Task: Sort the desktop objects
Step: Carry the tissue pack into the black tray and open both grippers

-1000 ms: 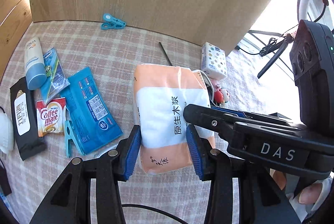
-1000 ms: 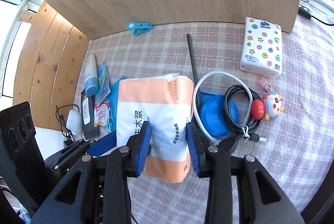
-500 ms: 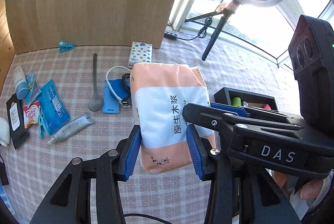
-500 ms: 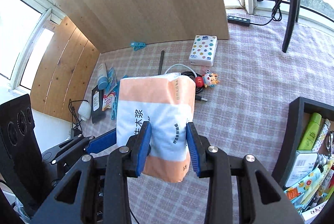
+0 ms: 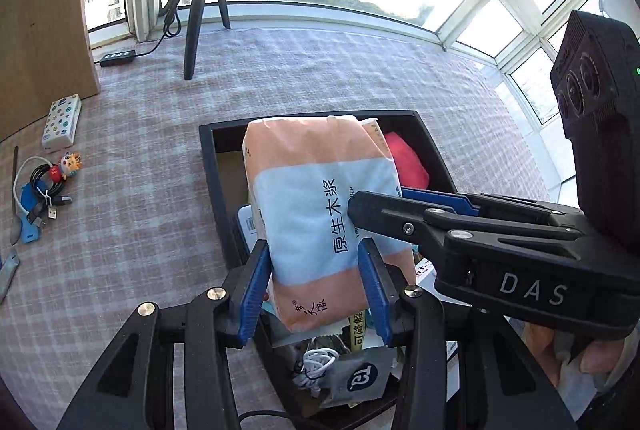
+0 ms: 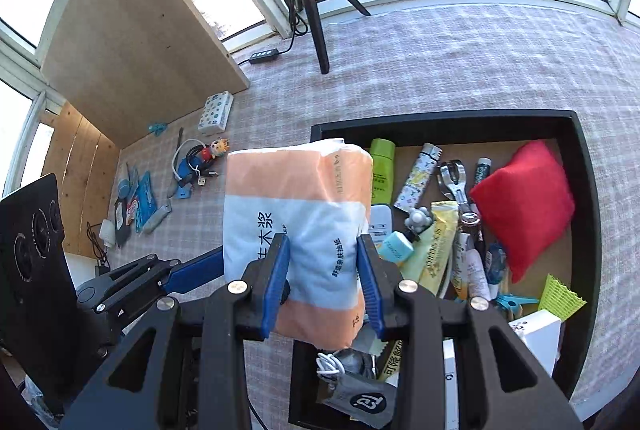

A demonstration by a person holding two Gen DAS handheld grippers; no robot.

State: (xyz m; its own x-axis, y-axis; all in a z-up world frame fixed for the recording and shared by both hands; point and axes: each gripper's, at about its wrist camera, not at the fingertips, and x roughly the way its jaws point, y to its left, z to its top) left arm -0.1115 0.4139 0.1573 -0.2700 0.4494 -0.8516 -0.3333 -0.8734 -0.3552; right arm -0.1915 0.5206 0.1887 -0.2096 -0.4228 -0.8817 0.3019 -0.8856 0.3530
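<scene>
Two grippers share one load: I have the left gripper point(image 5: 316, 282) and the right gripper point(image 6: 323, 280) each pinching the lower part of the orange-and-white tissue pack point(image 6: 296, 222), blue pads pressed into its soft sides from different angles. The pack hangs in the air over the near left part of the black storage box point(image 6: 588, 189), above the edge where the checked tablecloth point(image 5: 132, 230) meets the box wall. I judge the step in hand to be the carry-over, with the drop-off not yet done. The box is already crowded: a red pouch point(image 6: 524, 201), tubes, a lighter, a white cable. Next I need to bring the pack fully inside the rim, lower it onto whatever flat room is left, then spread both pairs of fingers together so it doesn't swing or tip
</scene>
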